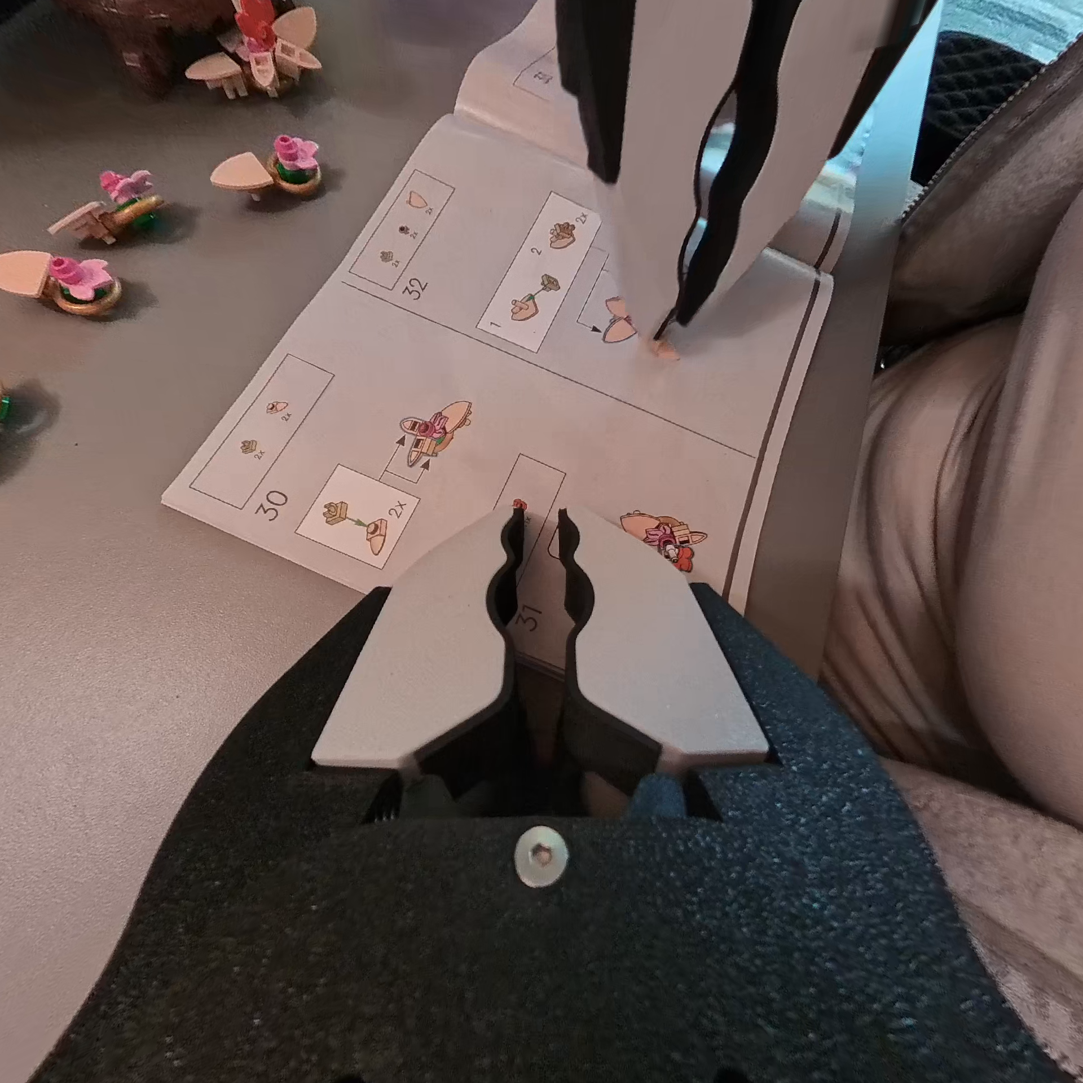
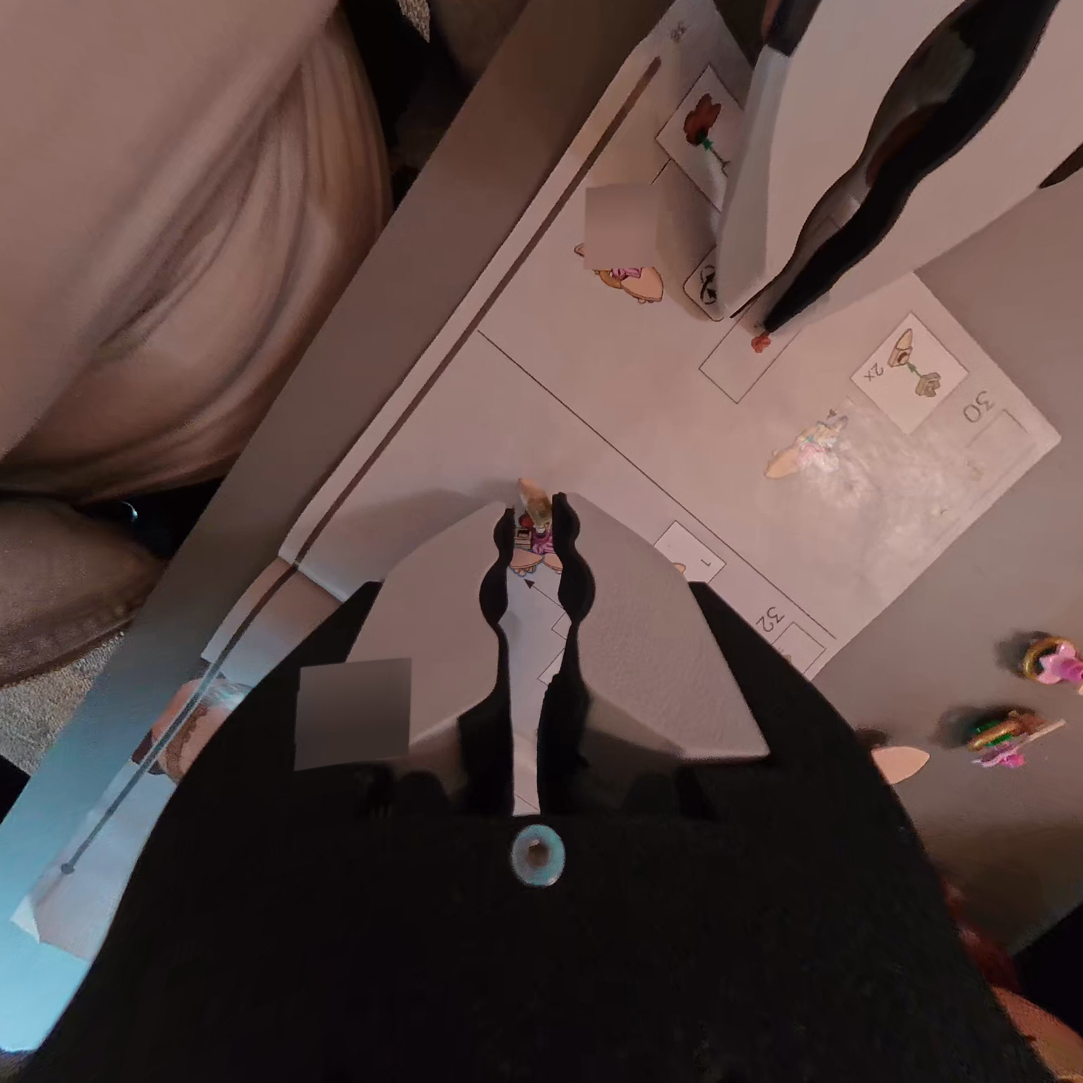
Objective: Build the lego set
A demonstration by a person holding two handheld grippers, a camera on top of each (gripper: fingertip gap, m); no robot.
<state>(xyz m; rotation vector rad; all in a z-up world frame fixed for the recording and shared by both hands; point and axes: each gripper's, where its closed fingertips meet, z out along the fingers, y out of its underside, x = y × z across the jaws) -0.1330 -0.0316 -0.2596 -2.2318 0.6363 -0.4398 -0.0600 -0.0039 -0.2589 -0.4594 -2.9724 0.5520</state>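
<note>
Your left tongs (image 1: 539,516) spread, empty. Right tongs (image 2: 534,504) straddle tan piece (image 2: 534,495) mid-frame, pinch unclear; tip-only hold could flick it across booklet (image 2: 644,410).

Brown brick model (image 1: 146,41) cut off at top edge; green-gold piece (image 1: 4,407) clipped at left edge.

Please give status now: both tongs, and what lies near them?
Left tongs slightly apart, empty, over instruction booklet. Right tongs at small beige piece; grip unclear. Pink flower pieces aside on grey table.
</note>
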